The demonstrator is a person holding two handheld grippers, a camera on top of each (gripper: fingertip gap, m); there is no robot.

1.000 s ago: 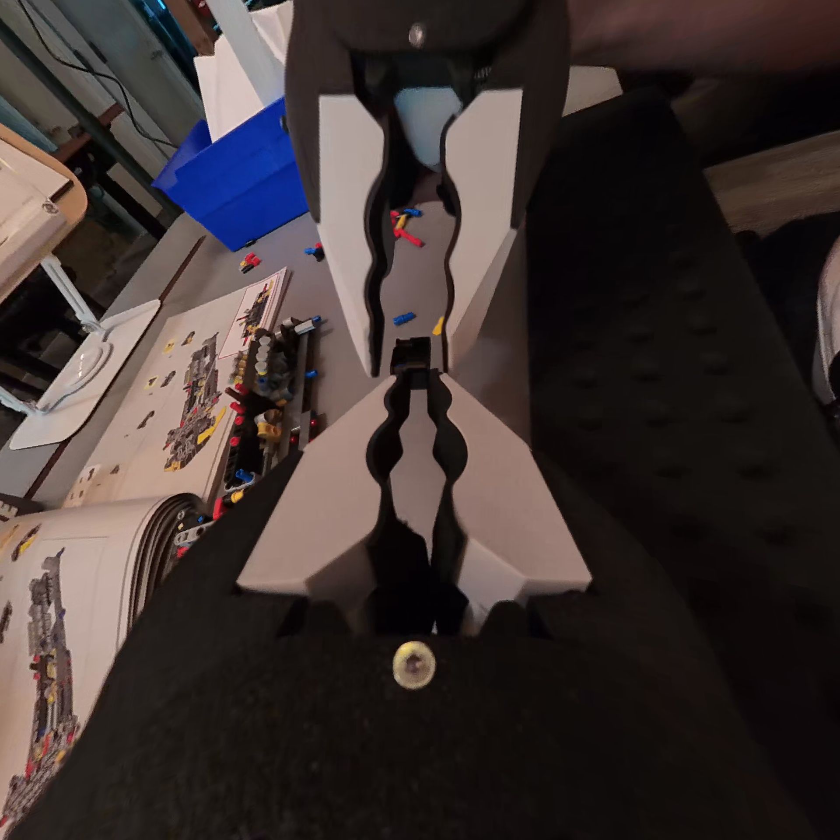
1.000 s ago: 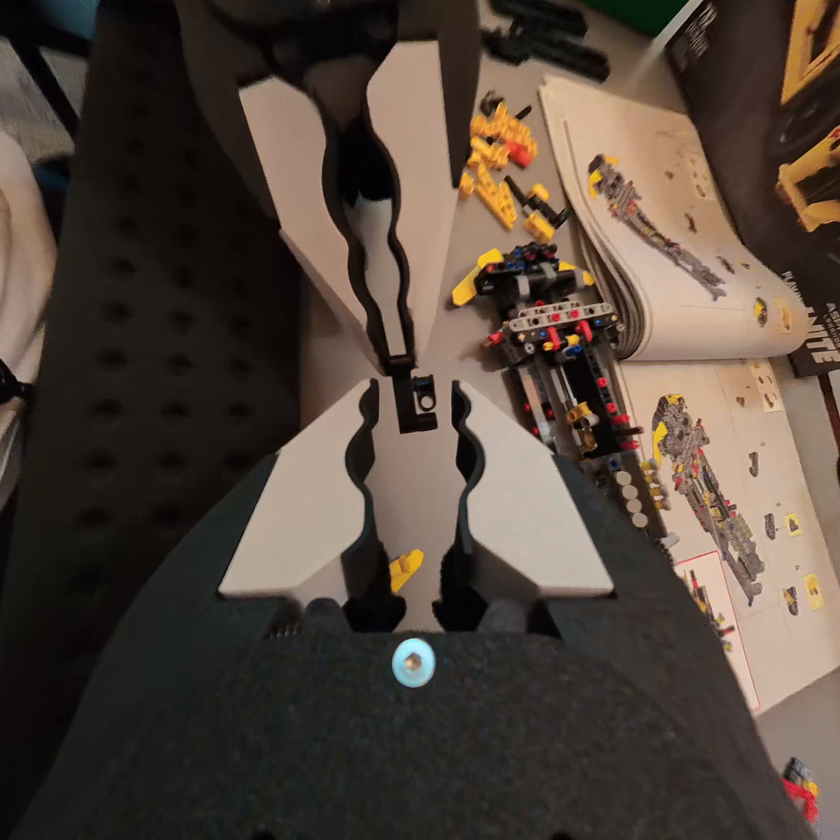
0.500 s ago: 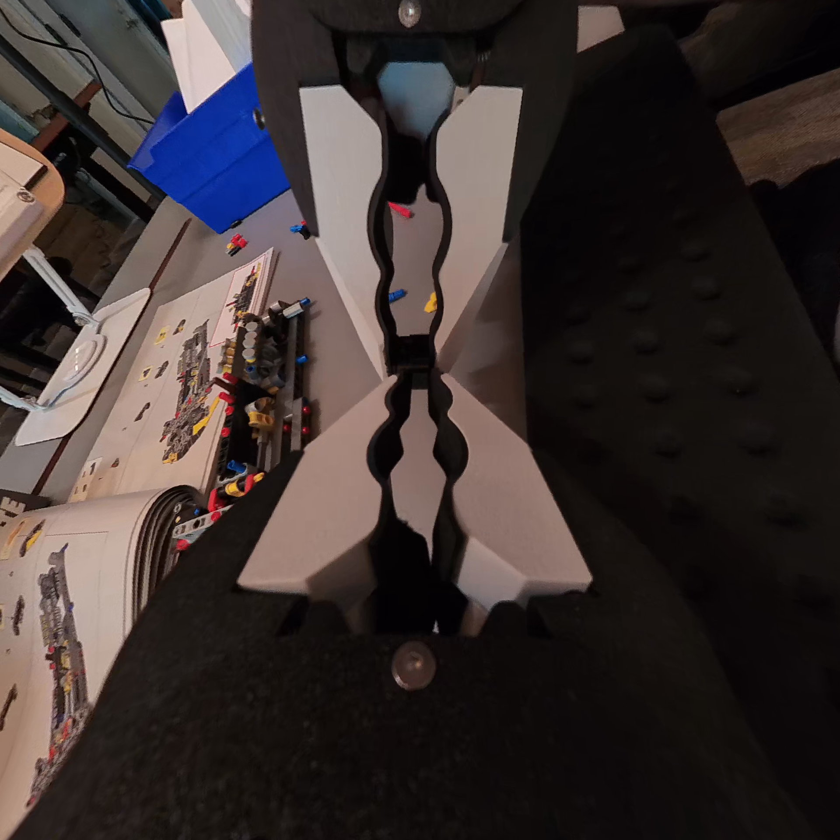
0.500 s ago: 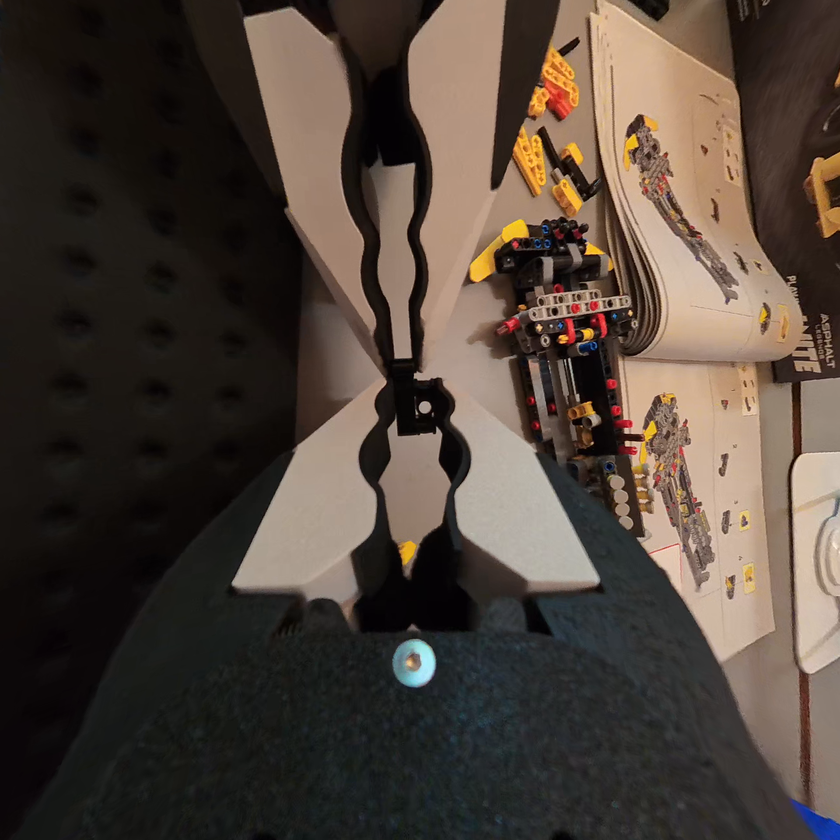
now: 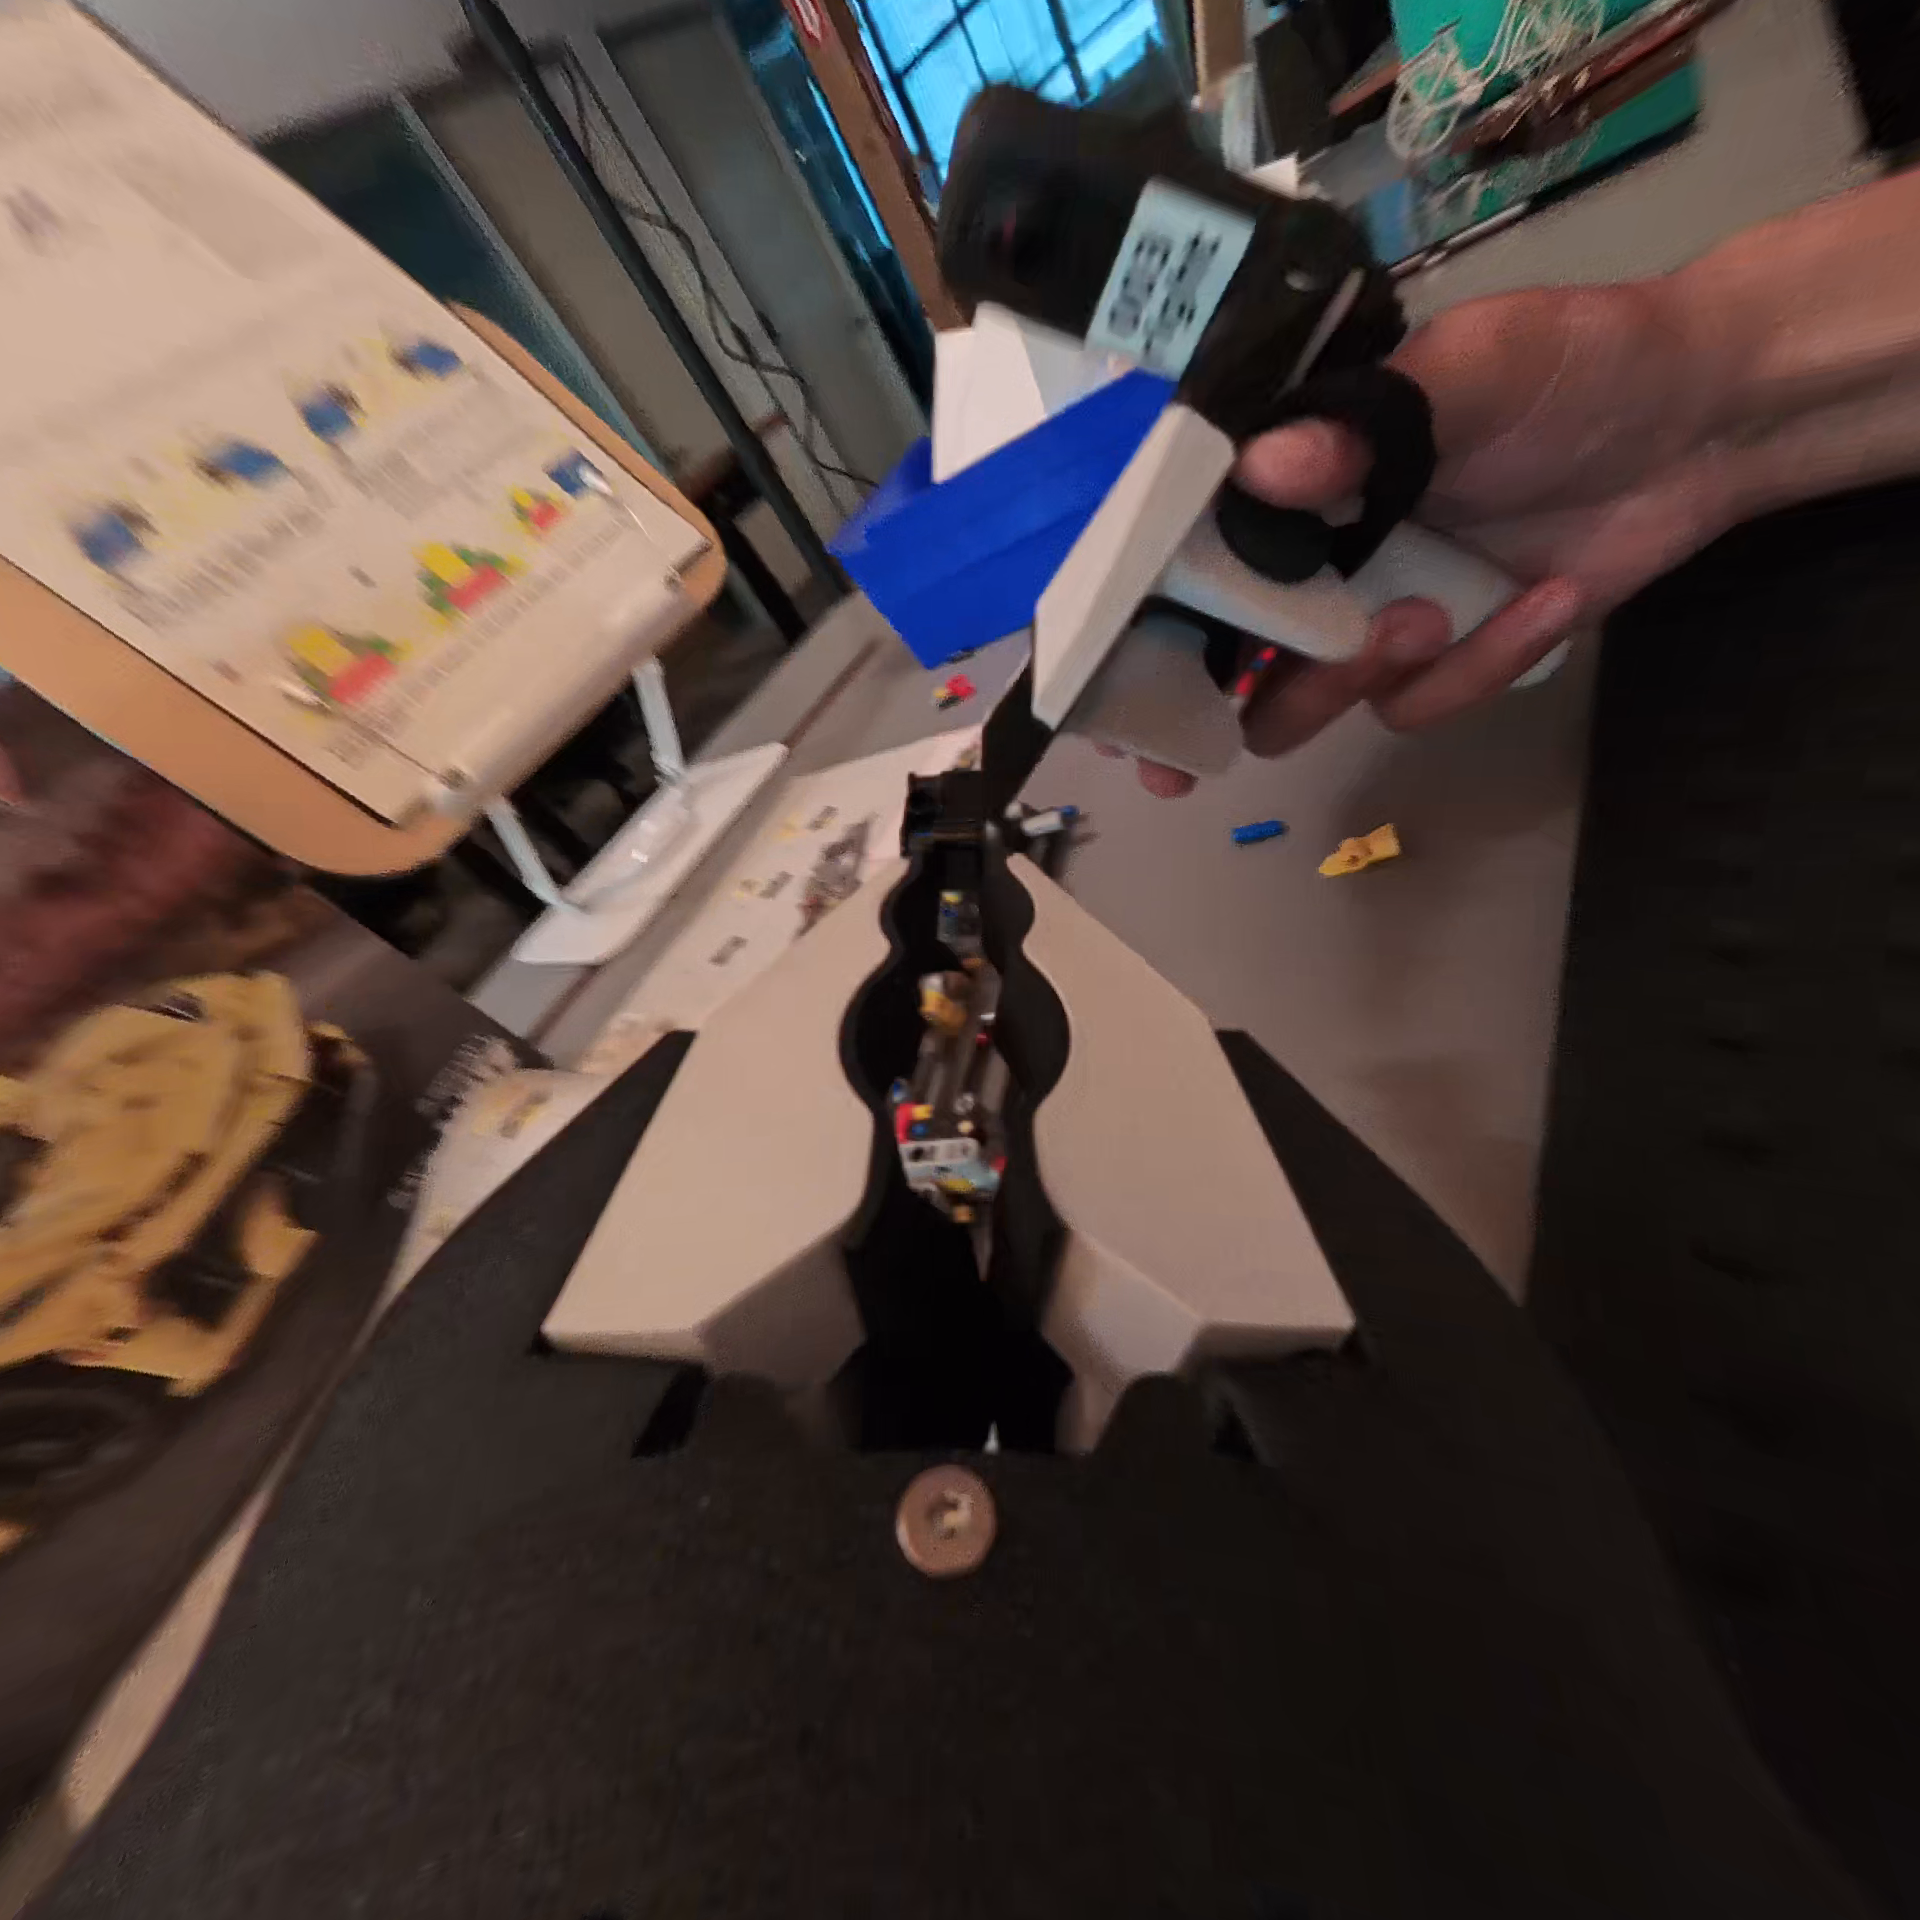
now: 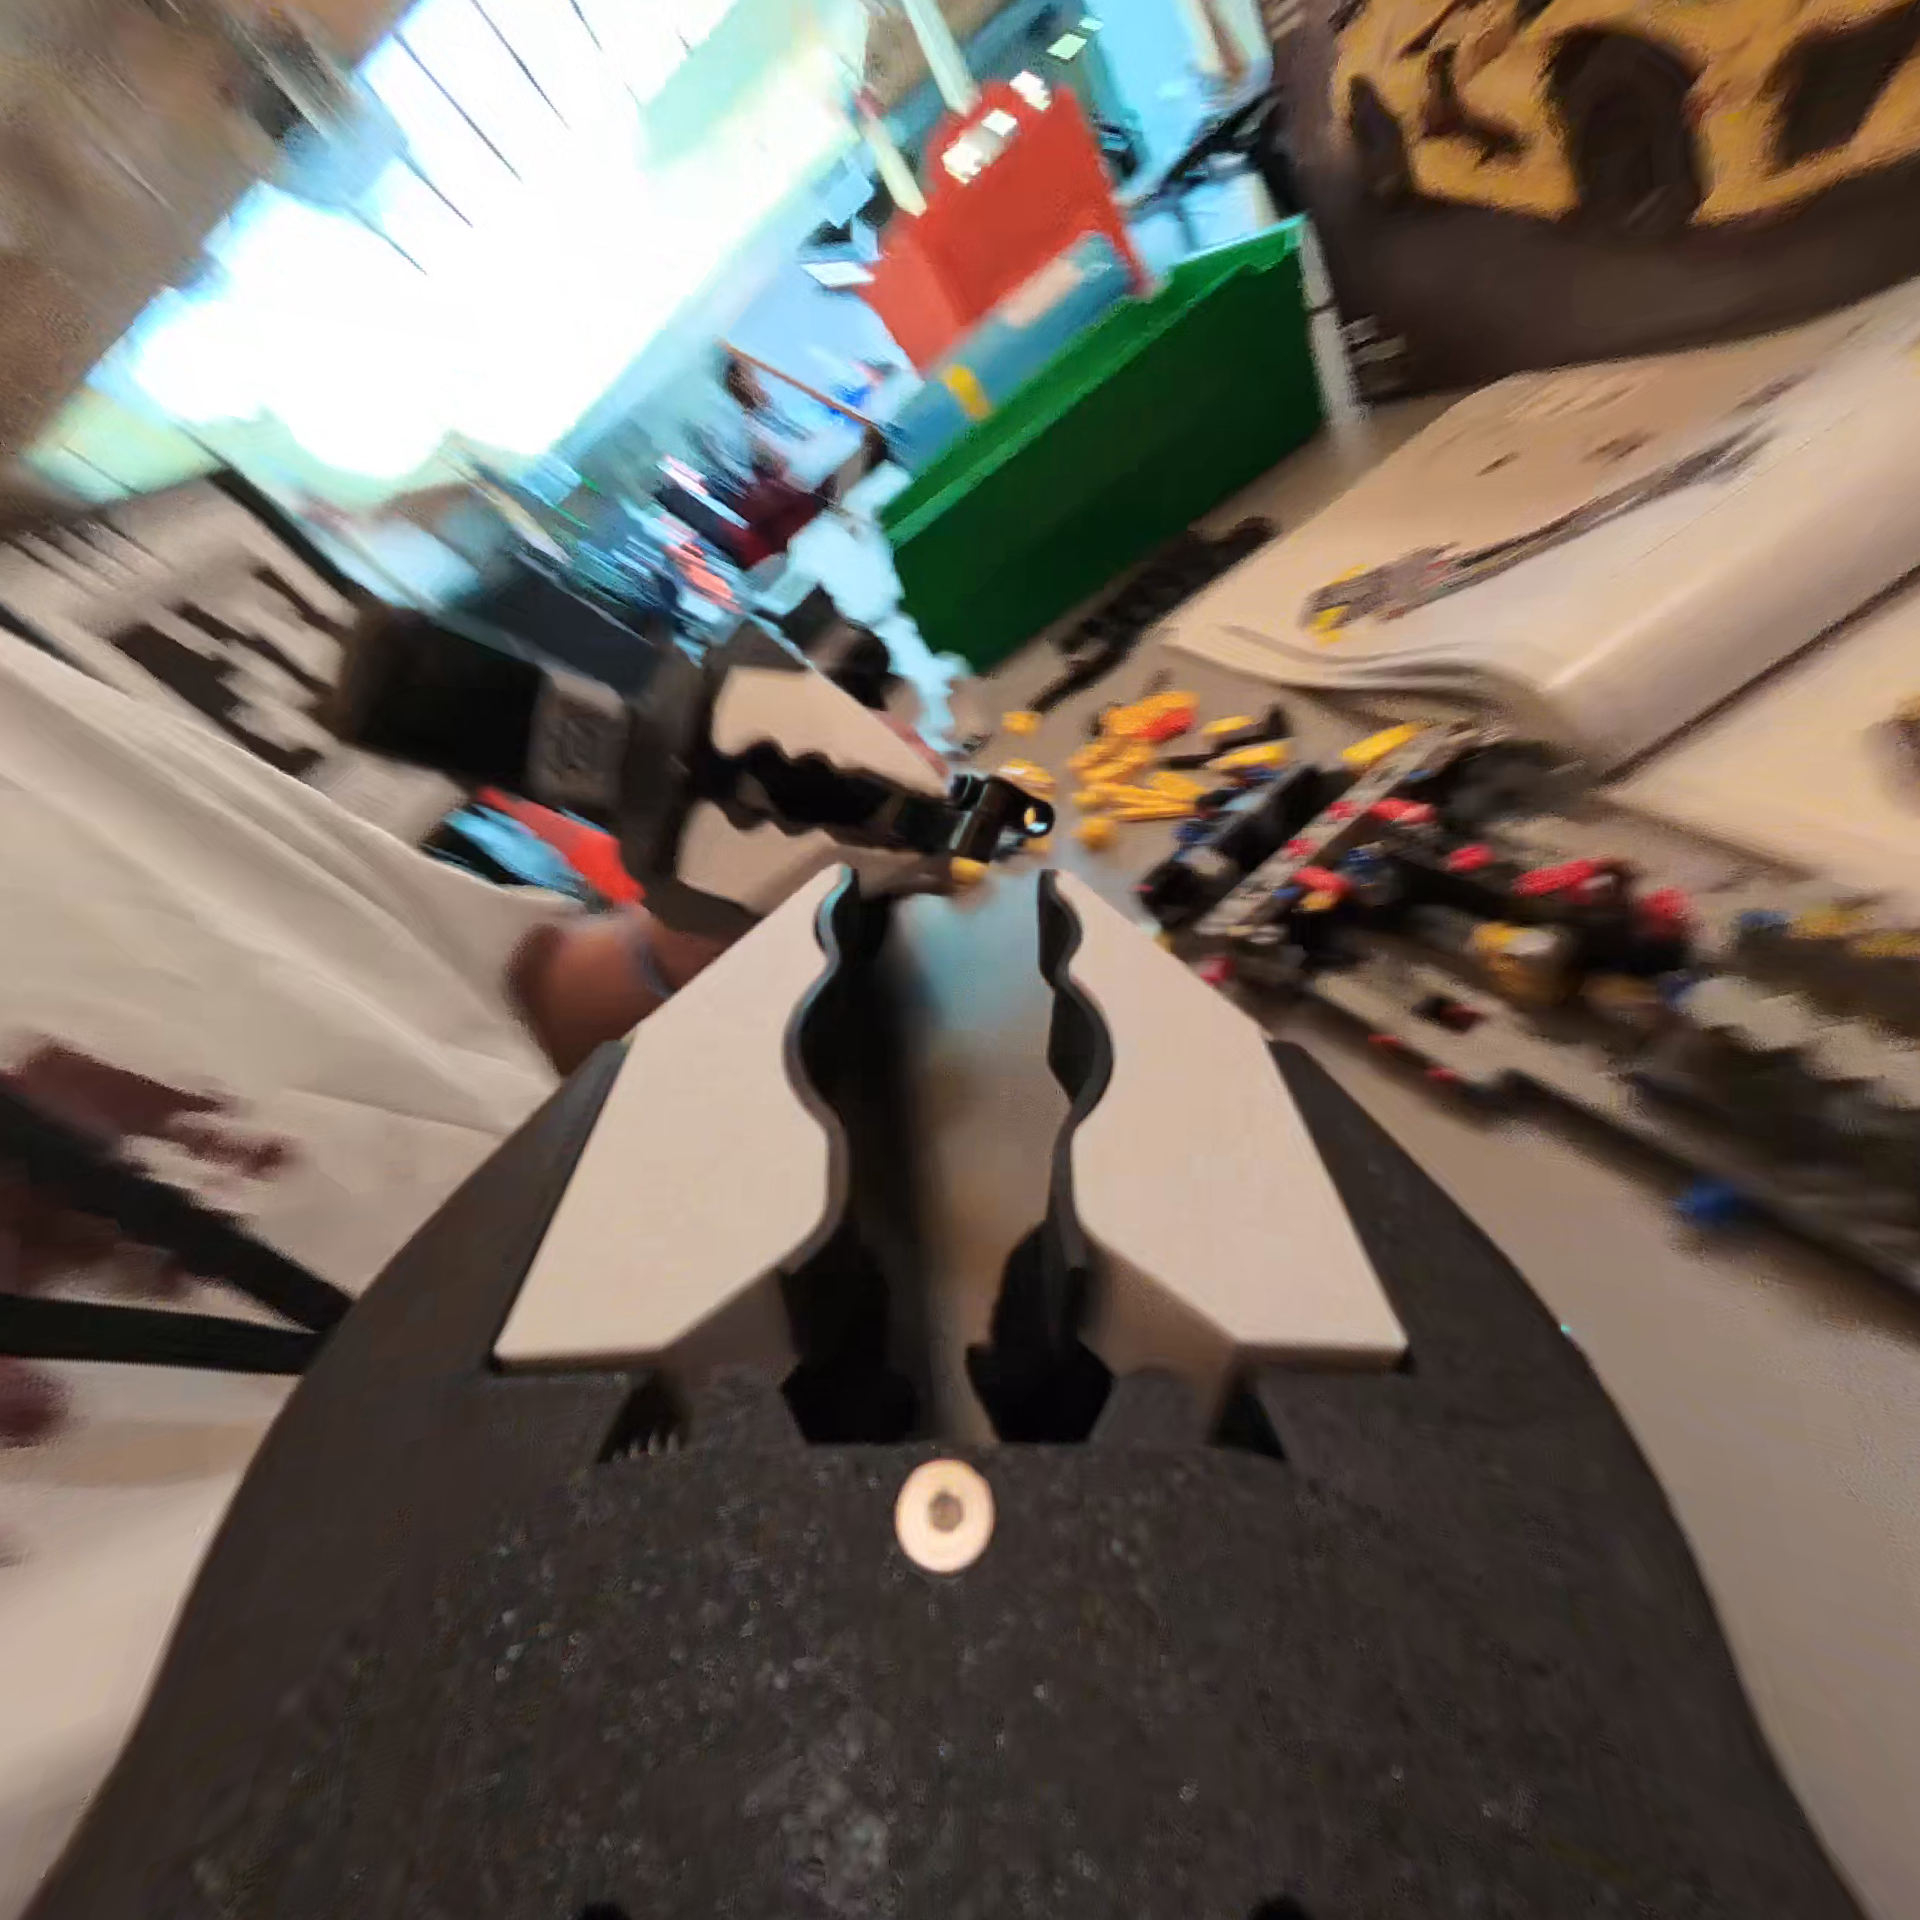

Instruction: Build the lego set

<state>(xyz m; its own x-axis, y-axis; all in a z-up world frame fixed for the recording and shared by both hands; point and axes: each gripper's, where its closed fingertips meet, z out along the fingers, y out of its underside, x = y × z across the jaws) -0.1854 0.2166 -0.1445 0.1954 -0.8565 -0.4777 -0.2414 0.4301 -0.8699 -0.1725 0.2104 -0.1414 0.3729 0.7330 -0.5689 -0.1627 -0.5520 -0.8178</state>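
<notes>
My left gripper (image 5: 948,831) is shut on a small black lego piece (image 5: 938,805) at its fingertips. The half-built black, red and yellow model (image 5: 940,1101) lies on the table behind it and shows through the gap between the fingers. My right gripper (image 6: 945,883) is open and empty. In the right wrist view the left gripper (image 6: 935,816) comes in from the left with the black piece (image 6: 997,816) just beyond my right fingertips. The model (image 6: 1403,883) lies to the right, blurred. In the left wrist view a hand holds the right gripper (image 5: 1023,727) just above the piece.
A pile of yellow pieces (image 6: 1143,758) lies behind the model, with an open instruction booklet (image 6: 1558,582) and a green bin (image 6: 1091,468) beyond. A blue bin (image 5: 987,530), loose pieces (image 5: 1356,852), a board on a stand (image 5: 312,520) and the set's box (image 5: 135,1174) surround the grey table (image 5: 1351,1039).
My right gripper has opened and let go of the black piece, which stays in my left gripper. Both grippers have tilted up from looking down at the table and have drawn apart.
</notes>
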